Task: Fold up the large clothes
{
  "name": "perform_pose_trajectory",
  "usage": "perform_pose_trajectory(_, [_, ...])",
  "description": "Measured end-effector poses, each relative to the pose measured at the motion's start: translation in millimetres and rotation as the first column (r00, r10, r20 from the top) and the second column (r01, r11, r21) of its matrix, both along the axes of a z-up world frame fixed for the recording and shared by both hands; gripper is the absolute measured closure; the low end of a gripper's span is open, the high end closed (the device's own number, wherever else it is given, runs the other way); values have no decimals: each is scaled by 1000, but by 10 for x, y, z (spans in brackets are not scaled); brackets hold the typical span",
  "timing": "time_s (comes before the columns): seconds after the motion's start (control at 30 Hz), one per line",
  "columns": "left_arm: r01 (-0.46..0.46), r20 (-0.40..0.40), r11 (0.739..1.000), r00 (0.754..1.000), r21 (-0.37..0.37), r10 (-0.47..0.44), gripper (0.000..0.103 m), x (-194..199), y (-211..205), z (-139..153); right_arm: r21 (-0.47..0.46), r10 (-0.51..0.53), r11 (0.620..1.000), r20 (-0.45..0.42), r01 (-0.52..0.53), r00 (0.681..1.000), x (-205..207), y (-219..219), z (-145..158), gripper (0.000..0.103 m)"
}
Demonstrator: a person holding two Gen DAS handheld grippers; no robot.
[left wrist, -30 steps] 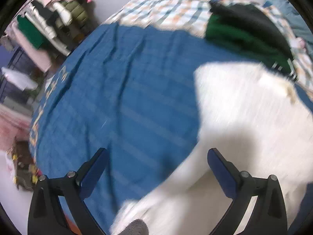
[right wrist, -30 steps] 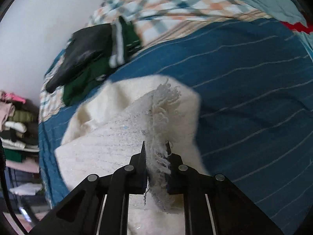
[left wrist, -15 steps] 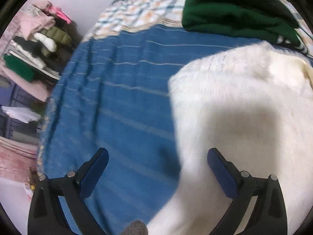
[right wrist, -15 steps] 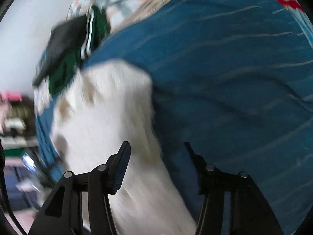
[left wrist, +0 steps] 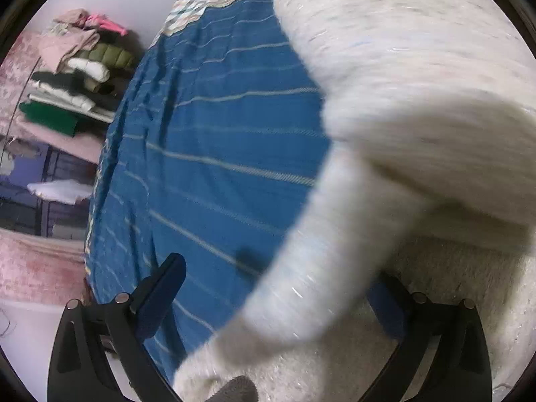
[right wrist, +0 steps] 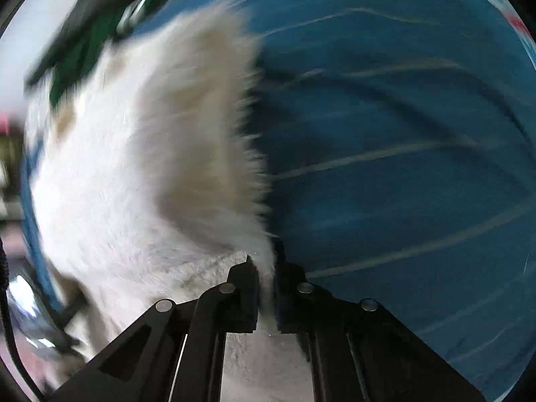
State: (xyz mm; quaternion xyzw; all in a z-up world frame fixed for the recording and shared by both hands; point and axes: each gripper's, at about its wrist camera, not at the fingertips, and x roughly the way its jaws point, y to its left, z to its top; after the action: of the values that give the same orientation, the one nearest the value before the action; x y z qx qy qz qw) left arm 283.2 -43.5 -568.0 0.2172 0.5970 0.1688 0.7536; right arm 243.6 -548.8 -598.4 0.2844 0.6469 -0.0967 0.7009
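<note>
A blue striped bed [left wrist: 214, 154] carries the cream fringed garment [right wrist: 134, 167], lying across its middle. The fold is mid-way, it seems: the right hand-held gripper [right wrist: 266, 284] has just closed and pinches the fringed edge, while the left hand-held gripper [left wrist: 274, 301] stands spread with a blurred fold of cloth between its fingers. Next, the left likely needs its own pinch. Blur hides the garment's outline.

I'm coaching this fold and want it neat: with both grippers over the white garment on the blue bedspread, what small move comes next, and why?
Probably close the left gripper on the sleeve-like strip of the white fuzzy garment lying between its wide-open jaws. The right gripper has just closed and is already shut on the garment's fringed edge, so pinching the other side would let both hands lift it evenly off the blue bedspread.
</note>
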Motion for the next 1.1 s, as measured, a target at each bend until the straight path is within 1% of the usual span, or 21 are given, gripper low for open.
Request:
perform_pose_trajectory(0.03, [6,2,1000,1000,-9,-6,0,-6,5,-1,10,-53,999,-1,53,999,-81,-95,5,97])
perform_pose_trajectory(0.1, [13,-3,1000,1000,-27,-13,0,0,26,18,16,-77,997,-30,77,997,-162,-157,-78,97])
perform_pose_trajectory(0.17, [11,-19,999,1000,-45,-11,0,21,33,36,78,-136,987,-68,141,988,-186,-243,-206,96])
perform_pose_trajectory(0.2, [3,-25,998,1000,-57,-4,0,31,48,50,139,-170,973,-108,184,980,-181,-339,-267,94])
perform_pose_trajectory(0.27, [-15,-24,998,1000,-69,13,0,59,76,95,205,-198,953,-137,223,971,-177,-459,-244,85])
perform_pose_trajectory(0.3, [-18,-17,997,1000,-70,17,0,68,89,110,220,-185,953,-130,210,974,-172,-488,-177,84])
perform_pose_trajectory(0.33, [-19,-10,998,1000,-67,18,0,81,99,121,216,-145,962,-111,166,983,-157,-477,-92,77])
perform_pose_trajectory(0.37, [-19,-9,998,1000,-63,19,0,91,102,111,207,-95,972,-93,113,991,-142,-429,-26,63])
perform_pose_trajectory(0.43, [-27,-19,997,999,-69,26,0,106,106,47,213,53,977,-105,-30,993,-119,-277,-45,51])
perform_pose_trajectory(0.47, [-29,-21,997,999,-70,27,0,110,99,21,228,157,967,-167,-116,973,-129,-157,-184,53])
perform_pose_trajectory(0.5, [-26,-22,997,999,-67,25,0,113,89,12,184,205,968,-201,-168,958,-170,-99,-264,61])
perform_pose_trajectory(0.53, [-23,-23,998,1000,-63,21,0,121,85,8,130,221,972,-199,-198,955,-190,-105,-270,83])
perform_pose_trajectory(0.57, [-19,-25,998,1000,-61,18,0,126,79,11,99,208,976,-198,-192,958,-216,-184,-250,90])
perform_pose_trajectory(0.6, [-17,-27,998,1000,-61,15,0,127,77,13,90,157,986,-205,-141,966,-253,-323,-222,91])
perform_pose_trajectory(0.67, [-18,-30,997,999,-69,16,0,132,84,11,70,75,996,-203,-62,976,-334,-555,-158,91])
perform_pose_trajectory(0.8, [-17,-21,996,1000,-87,15,0,139,93,0,129,51,991,-209,-25,977,-419,-714,-86,87])
perform_pose_trajectory(0.87, [-14,-5,995,1000,-95,14,0,129,95,3,113,57,993,-207,-34,977,-386,-763,37,73])
perform_pose_trajectory(0.97, [-9,17,994,1000,-107,11,0,108,105,8,128,39,992,-150,-20,988,-499,-755,237,64])
perform_pose_trajectory(1.0, [-12,21,994,1000,-113,14,0,104,113,10,139,33,990,-148,-13,988,-579,-788,241,62])
perform_pose_trajectory(1.03, [-18,24,992,999,-121,21,0,101,124,10,149,36,989,-151,-13,988,-588,-783,248,56])
perform_pose_trajectory(1.1, [-39,28,990,999,-135,44,0,98,145,12,153,99,985,-160,-74,982,-562,-696,177,54])
